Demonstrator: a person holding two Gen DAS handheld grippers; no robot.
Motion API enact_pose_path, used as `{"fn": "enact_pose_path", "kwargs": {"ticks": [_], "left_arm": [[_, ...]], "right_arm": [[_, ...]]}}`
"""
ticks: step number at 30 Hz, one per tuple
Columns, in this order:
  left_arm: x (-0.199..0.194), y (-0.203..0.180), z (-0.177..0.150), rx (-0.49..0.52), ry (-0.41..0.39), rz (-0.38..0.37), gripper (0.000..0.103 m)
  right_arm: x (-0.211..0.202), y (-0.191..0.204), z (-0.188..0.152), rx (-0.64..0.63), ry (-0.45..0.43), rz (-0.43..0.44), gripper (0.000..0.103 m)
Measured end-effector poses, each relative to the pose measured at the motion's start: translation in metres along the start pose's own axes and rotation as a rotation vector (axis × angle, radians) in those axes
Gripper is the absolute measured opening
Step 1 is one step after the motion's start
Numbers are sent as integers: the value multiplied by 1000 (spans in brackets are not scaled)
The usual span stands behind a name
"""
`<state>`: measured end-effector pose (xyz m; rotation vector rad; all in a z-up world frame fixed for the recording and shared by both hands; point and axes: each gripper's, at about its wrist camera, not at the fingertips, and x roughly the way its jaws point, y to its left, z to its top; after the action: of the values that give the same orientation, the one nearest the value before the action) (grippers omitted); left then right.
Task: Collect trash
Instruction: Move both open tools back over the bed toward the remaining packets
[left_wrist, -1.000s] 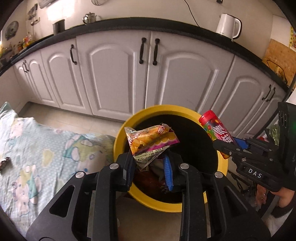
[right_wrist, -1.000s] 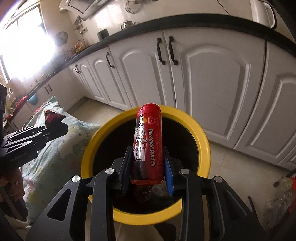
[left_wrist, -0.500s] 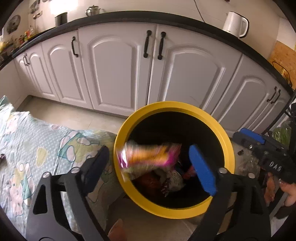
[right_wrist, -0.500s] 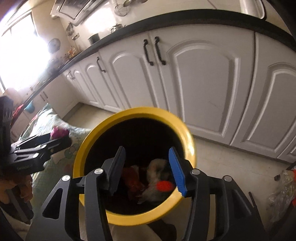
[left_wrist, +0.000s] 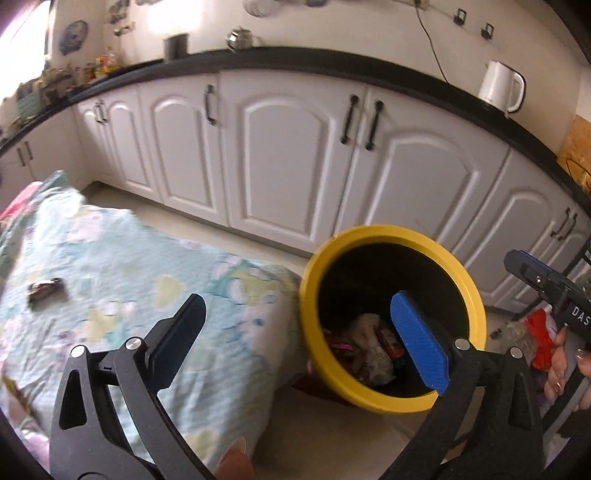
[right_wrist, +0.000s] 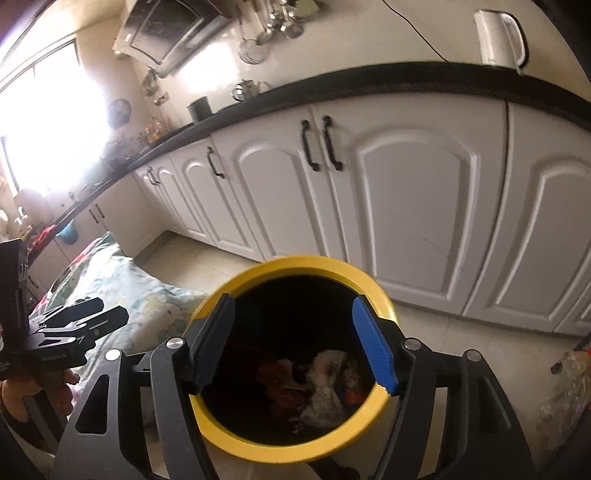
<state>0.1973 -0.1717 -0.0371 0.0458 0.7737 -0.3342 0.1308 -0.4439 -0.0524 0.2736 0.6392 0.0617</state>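
Left tool (left_wrist: 295, 325) opening, empty; trash (left_wrist: 369, 347) in bin (left_wrist: 384, 236) beside

I see pale tiled floor (left_wrist: 332, 435) under my claws, running back to white cabinets. Yellow-rimmed bin (left_wrist: 458, 280) stands on it, under right claw, ahead-right of left claw. Bed with teal patterned cover (left_wrist: 122, 266) sits left of bin, its corner just beside bin wall. Dark wrapper (left_wrist: 47, 291) lies on cover, far left of left claw. Clear plastic bag (right_wrist: 565, 387) lies on floor right of right claw.
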Motion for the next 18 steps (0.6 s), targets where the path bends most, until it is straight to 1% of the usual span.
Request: {"fn": "enact_pose_path", "kwargs": {"ticks": [4, 13, 18], "left_arm": [[-24, 25, -3, -30, -44, 60, 92], [-72, 88, -15, -125, -123, 212, 92], [-95, 116, -25, -176, -155, 264, 92]], "right_arm": [[-2, 25, 7, -47, -10, 40, 69], [1, 89, 24, -146, -25, 156, 69], [3, 124, 32, -192, -36, 220, 71]]}}
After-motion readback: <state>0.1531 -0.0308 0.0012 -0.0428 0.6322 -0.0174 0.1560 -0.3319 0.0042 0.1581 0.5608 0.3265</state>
